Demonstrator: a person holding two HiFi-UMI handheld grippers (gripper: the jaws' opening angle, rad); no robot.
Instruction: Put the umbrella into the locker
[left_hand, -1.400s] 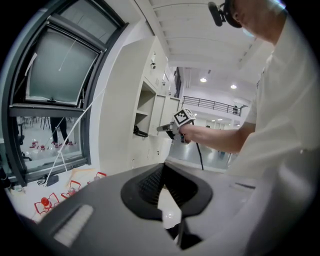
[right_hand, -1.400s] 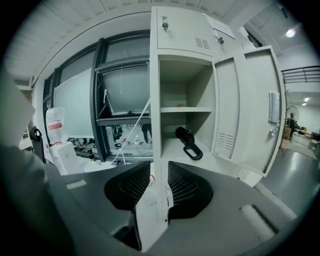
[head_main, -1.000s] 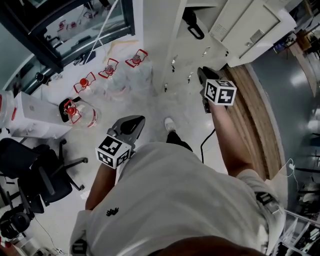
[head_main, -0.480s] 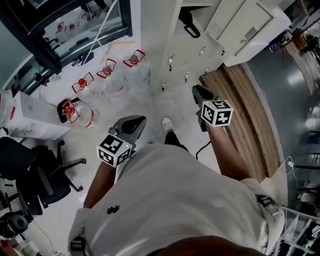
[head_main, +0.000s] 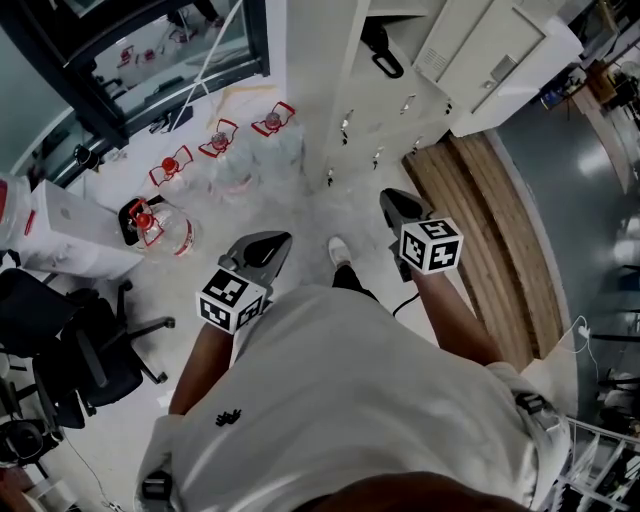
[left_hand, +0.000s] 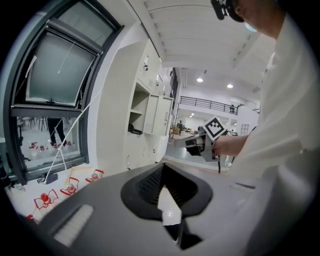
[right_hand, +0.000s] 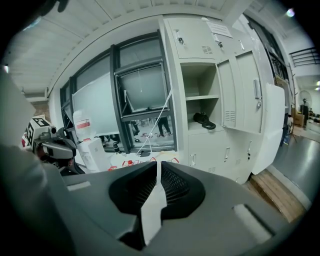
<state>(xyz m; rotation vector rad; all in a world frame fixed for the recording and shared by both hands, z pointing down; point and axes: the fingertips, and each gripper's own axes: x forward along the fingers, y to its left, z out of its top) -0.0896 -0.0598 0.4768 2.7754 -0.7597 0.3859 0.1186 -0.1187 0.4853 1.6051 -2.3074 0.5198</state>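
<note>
Your left gripper (left_hand: 161, 167) is closed tip to tip and empty. Your right gripper (right_hand: 158, 165) has just been closing and is now a thin slit apart with nothing in it. The umbrella (right_hand: 204, 120) lies on the shelf of the open locker (right_hand: 200, 102) ahead, whose door (right_hand: 272, 127) stands open to the right. On the pale floor (head_main: 300, 200), red-handled water jugs (head_main: 165, 225) sit far left under the window (head_main: 150, 60), a wooden platform (head_main: 480, 230) lies right, and an office chair (head_main: 80, 350) stands near left.

open locker (right_hand: 200, 80) mouth ahead, its door (right_hand: 272, 130) ajar at right, water jugs (head_main: 218, 140) at left
</note>
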